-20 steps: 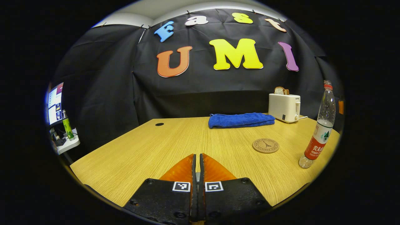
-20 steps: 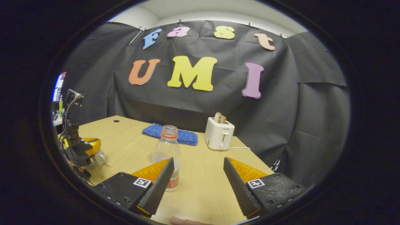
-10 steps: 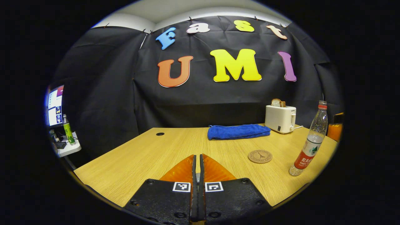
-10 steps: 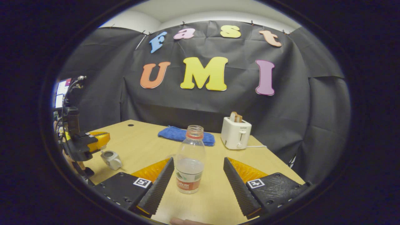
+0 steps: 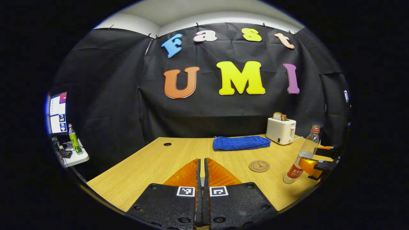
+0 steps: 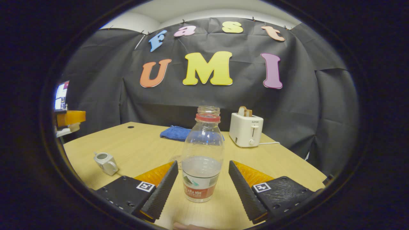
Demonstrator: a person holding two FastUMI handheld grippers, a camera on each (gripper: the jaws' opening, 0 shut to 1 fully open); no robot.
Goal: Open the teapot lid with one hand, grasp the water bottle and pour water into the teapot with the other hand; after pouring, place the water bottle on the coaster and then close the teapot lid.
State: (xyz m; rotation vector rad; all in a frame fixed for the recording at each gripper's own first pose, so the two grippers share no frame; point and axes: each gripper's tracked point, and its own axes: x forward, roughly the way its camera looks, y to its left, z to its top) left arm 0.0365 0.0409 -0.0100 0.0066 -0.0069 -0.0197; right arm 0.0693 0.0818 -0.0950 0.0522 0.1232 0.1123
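Right tongs (image 6: 202, 185) gape wide around the upright water bottle (image 6: 202, 159) (untouched); left tongs (image 5: 201, 179) pressed together.

Even overhead light, bright on the worktop (image 5: 153, 163), wall dim. Soft shadows only. Faint glare on water bottle (image 6: 202, 156). Strong fisheye bending at edges in both views. Screen (image 5: 57, 111) at far left blown out. Focus sharp mid-frame, softer toward rim.
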